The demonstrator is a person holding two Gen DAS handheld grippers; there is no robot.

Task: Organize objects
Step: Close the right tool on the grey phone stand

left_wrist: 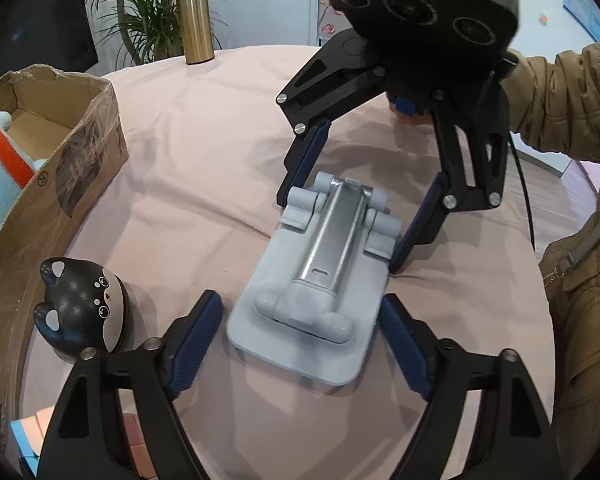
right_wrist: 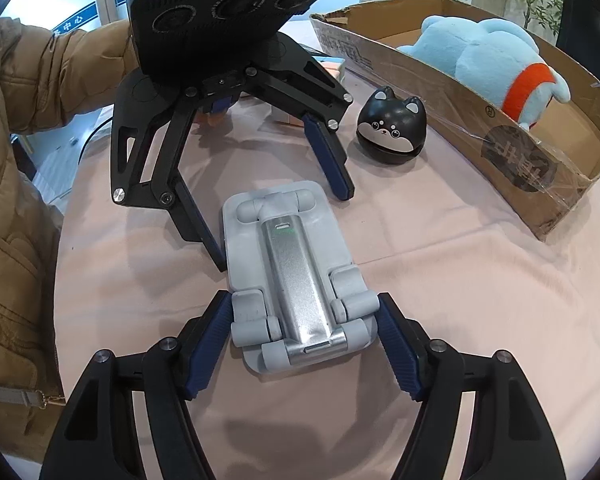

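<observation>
Between stand [left_wrist: 312, 292] and box [left_wrist: 88, 152], bare pink cloth [left_wrist: 204, 152].

Both wrist fisheyes look steeply down, close over the tabletop [left_wrist: 204, 152], from opposite ends. Shared: grey stand [left_wrist: 312, 280], black cat figure [right_wrist: 392, 128], cardboard box [right_wrist: 500, 128].
</observation>
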